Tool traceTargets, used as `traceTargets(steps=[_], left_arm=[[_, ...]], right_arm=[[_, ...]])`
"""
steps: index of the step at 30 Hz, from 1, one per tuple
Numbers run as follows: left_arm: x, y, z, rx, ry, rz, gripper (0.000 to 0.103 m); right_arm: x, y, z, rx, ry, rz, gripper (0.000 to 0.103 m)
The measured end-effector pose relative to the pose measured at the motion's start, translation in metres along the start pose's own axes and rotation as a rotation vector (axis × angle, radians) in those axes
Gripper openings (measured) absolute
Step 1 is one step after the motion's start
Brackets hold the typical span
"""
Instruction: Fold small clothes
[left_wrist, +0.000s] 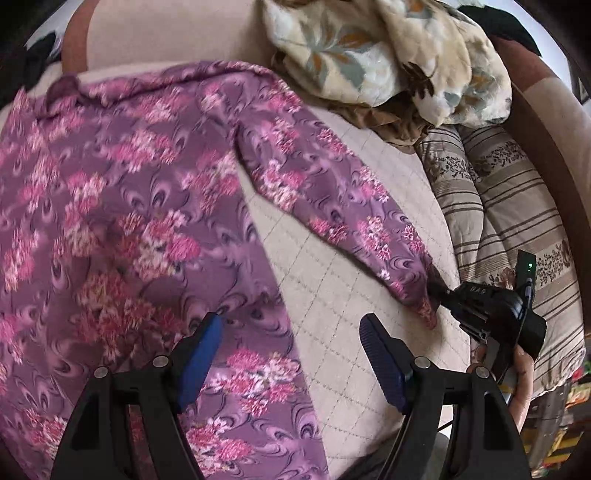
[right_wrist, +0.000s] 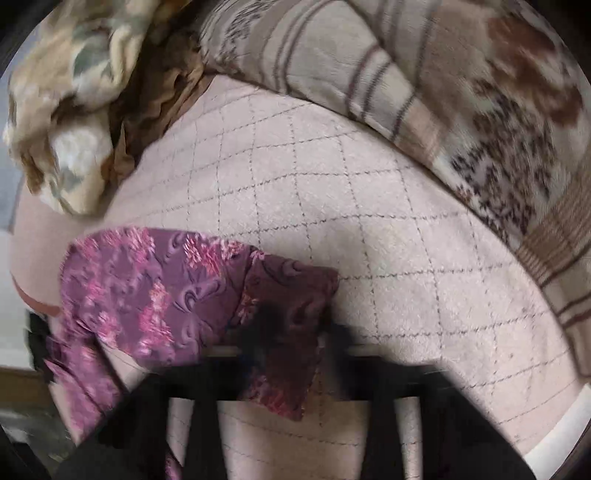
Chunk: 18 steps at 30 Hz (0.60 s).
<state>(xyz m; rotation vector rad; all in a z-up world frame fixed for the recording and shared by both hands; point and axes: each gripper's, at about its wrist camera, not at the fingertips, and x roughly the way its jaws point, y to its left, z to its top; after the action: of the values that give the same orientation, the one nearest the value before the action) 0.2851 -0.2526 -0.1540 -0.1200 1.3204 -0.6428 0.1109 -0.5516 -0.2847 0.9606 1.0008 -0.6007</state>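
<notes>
A purple garment with pink flowers (left_wrist: 110, 206) lies spread on the beige quilted surface (left_wrist: 332, 280). Its long sleeve (left_wrist: 332, 192) runs out to the right. My left gripper (left_wrist: 291, 328) is open with blue pads, hovering over the garment's lower edge. My right gripper (left_wrist: 436, 291) is shut on the sleeve's cuff (left_wrist: 421, 299) at the right. In the right wrist view, the cuff (right_wrist: 284, 332) sits between the blurred fingers of the right gripper (right_wrist: 291, 325), with the sleeve (right_wrist: 155, 291) trailing left.
A cream floral blanket (left_wrist: 388, 55) is heaped at the back. Striped brown pillows (left_wrist: 509, 206) lie along the right edge and also show in the right wrist view (right_wrist: 406, 66). A brown cloth (left_wrist: 388, 125) sits under the blanket.
</notes>
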Motion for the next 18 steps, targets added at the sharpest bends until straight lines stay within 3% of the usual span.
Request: traceTargets(steps=[2, 4, 6, 10, 12, 15, 18], left_arm=[[-0.010, 0.012, -0.004, -0.023, -0.004, -0.015, 0.081], [-0.030, 0.029, -0.009, -0.049, -0.022, -0.033, 0.081], [-0.059, 0.052, -0.014, -0.084, -0.070, -0.050, 0.081], [-0.101, 0.097, -0.020, -0.164, -0.128, -0.085, 0.081], [-0.117, 0.121, -0.021, -0.192, -0.150, -0.086, 0.081], [-0.129, 0.151, -0.022, -0.206, -0.174, -0.084, 0.081], [-0.125, 0.187, -0.020, -0.235, -0.177, -0.098, 0.081]], right_arm=[[-0.016, 0.004, -0.001, -0.019, -0.060, 0.022, 0.006], [-0.045, 0.024, -0.009, -0.083, -0.140, 0.144, 0.006], [-0.077, 0.060, -0.031, -0.208, -0.225, 0.191, 0.006], [-0.116, 0.141, -0.091, -0.489, -0.281, 0.332, 0.006], [-0.128, 0.180, -0.131, -0.643, -0.274, 0.403, 0.006], [-0.132, 0.211, -0.186, -0.797, -0.178, 0.565, 0.006], [-0.119, 0.238, -0.242, -0.972, -0.083, 0.600, 0.006]])
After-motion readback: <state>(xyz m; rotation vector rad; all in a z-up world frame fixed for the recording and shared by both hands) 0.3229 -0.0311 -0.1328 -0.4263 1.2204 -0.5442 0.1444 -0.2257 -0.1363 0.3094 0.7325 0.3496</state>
